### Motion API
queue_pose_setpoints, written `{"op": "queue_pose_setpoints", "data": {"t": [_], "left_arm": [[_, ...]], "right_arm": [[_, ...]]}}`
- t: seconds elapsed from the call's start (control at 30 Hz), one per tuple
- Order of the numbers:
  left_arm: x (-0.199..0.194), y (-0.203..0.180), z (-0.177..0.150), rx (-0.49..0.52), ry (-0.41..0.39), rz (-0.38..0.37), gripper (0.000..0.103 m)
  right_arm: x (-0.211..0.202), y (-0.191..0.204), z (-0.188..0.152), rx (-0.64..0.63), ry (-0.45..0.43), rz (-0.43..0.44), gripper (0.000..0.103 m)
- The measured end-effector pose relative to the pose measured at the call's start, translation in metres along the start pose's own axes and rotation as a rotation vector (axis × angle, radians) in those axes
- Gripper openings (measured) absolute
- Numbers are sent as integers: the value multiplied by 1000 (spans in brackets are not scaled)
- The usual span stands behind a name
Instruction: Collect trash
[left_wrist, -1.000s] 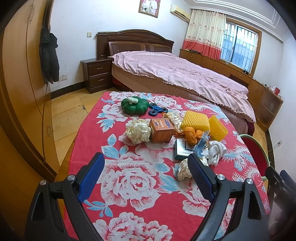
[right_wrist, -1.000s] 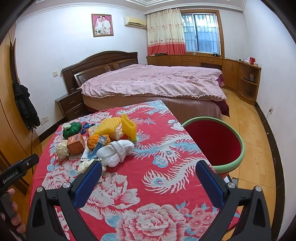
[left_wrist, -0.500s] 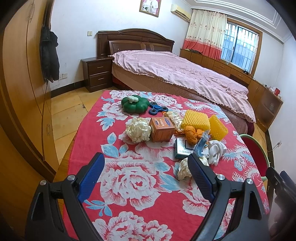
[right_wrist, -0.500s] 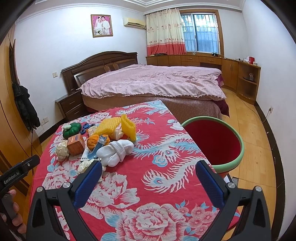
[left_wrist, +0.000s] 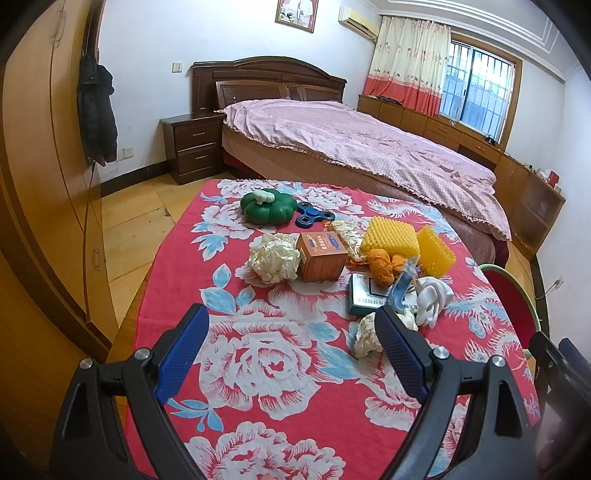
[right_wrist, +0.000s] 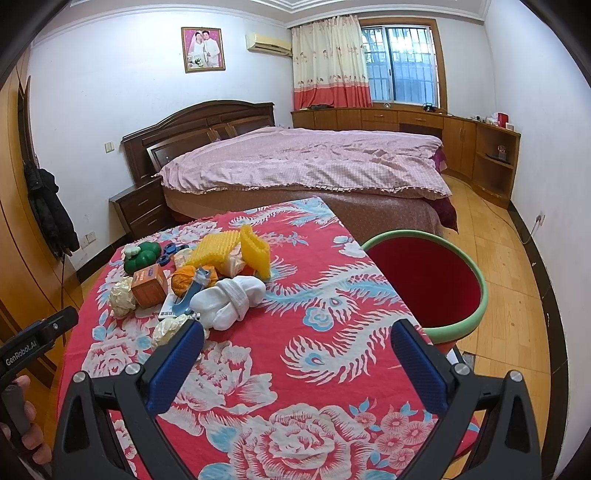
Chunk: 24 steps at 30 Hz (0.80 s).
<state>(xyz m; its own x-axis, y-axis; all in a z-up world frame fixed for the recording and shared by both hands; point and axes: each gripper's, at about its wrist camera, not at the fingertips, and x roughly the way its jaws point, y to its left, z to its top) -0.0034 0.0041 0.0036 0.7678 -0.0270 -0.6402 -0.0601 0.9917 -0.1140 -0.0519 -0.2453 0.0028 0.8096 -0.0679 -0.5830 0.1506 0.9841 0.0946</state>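
A pile of items lies on the red floral tablecloth (left_wrist: 280, 369). A crumpled white paper ball (left_wrist: 274, 258) sits left of an orange box (left_wrist: 322, 255). A second crumpled paper wad (left_wrist: 365, 334) lies just beside my left gripper's right finger; it also shows in the right wrist view (right_wrist: 168, 328). My left gripper (left_wrist: 291, 350) is open and empty above the cloth. My right gripper (right_wrist: 297, 363) is open and empty. The red bin with a green rim (right_wrist: 424, 284) stands at the table's right edge.
Also in the pile: green pumpkin toy (left_wrist: 267, 206), blue spinner (left_wrist: 310, 214), yellow sponges (left_wrist: 391, 240), orange ball (left_wrist: 382, 266), white socks (right_wrist: 229, 299), a flat box with a blue clip (left_wrist: 369, 293). A bed (right_wrist: 306, 162) stands behind the table, a wardrobe (left_wrist: 33, 184) at left.
The left wrist view has crept slightly forward toward the pile. The right gripper has barely moved. Both grippers stay open.
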Motion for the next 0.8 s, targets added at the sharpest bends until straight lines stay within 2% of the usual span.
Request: {"op": "queue_pose_setpoints", "data": {"t": [0.4, 0.53, 0.8], "left_arm": [[28, 16, 22, -24, 41, 34, 91], [49, 24, 31, -48, 67, 74, 91], [90, 34, 39, -88, 109, 86, 88]], "right_arm": [[25, 5, 18, -30, 26, 51, 103], [43, 8, 28, -51, 40, 43, 103], [97, 16, 44, -66, 111, 40, 103]]}}
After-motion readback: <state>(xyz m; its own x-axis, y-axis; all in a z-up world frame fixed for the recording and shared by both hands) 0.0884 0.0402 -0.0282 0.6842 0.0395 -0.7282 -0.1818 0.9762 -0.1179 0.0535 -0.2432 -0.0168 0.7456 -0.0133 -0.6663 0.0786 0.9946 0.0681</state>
